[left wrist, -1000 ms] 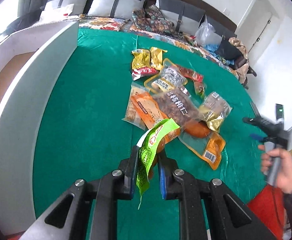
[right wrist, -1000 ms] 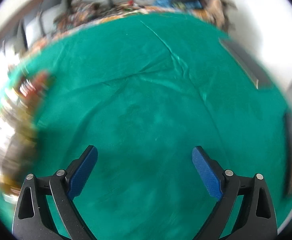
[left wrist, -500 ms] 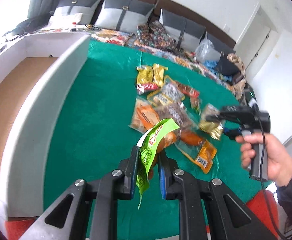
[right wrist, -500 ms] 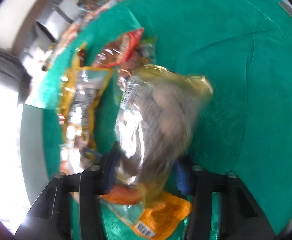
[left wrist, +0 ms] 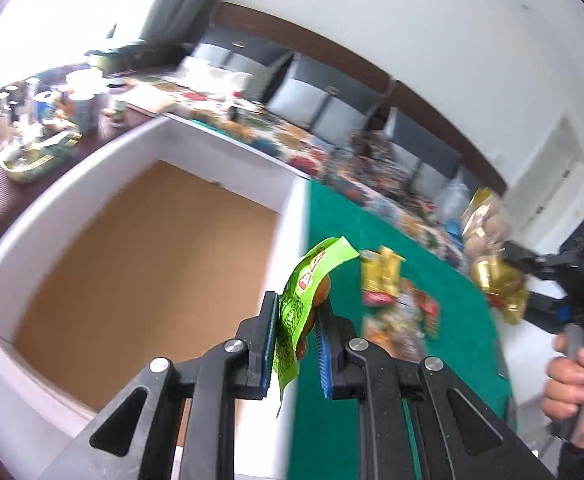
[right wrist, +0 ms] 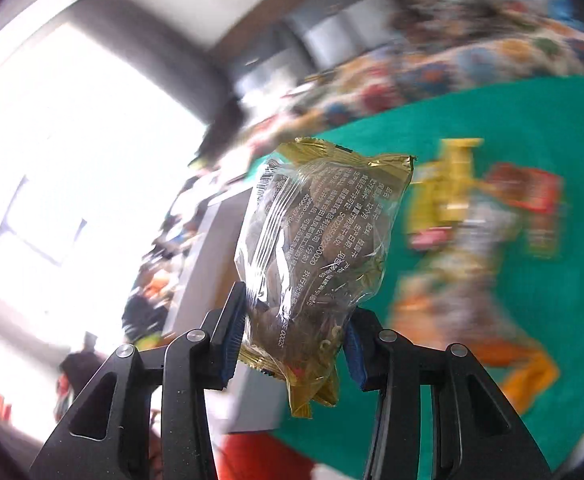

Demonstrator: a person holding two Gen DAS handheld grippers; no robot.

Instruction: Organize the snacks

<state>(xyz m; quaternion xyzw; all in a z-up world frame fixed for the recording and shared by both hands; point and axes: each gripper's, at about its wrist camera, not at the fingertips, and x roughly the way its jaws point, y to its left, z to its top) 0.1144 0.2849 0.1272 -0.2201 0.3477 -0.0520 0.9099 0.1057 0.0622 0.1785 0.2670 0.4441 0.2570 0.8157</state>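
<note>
Looking along my left gripper (left wrist: 295, 346), I see the largest thing first: a white-walled box (left wrist: 228, 162) with a brown cardboard floor, lying ahead and to the left of the fingers. Its near right wall runs just beneath the fingertips. To the right of that wall spreads the green tablecloth (left wrist: 339, 240), and farther ahead-right on it sits the loose pile of snack packets (left wrist: 401, 304), blurred, yellow and red ones among them. They lie well apart from the box.

My left gripper is clamped narrow on a lime-green snack packet (left wrist: 305, 292). The packet stands upright between the blue pads, with its top curling forward and to the right, and something orange-brown shows through beside it. It hangs over the box's right wall, roughly at the line where white meets green.

From the same view my right gripper (left wrist: 531, 280) is off to the far right, gripped by my right hand (left wrist: 575, 384), and it carries a gold-trimmed packet.

Through the right wrist camera, the right gripper (right wrist: 292, 344) is closed on that clear gold-edged packet (right wrist: 315, 256). The packet rises upright from the pads, printed text facing me, dark lumps inside. Beyond and to its right, the pile (right wrist: 475, 232) is smeared by blur on the green cloth (right wrist: 491, 120).
</note>
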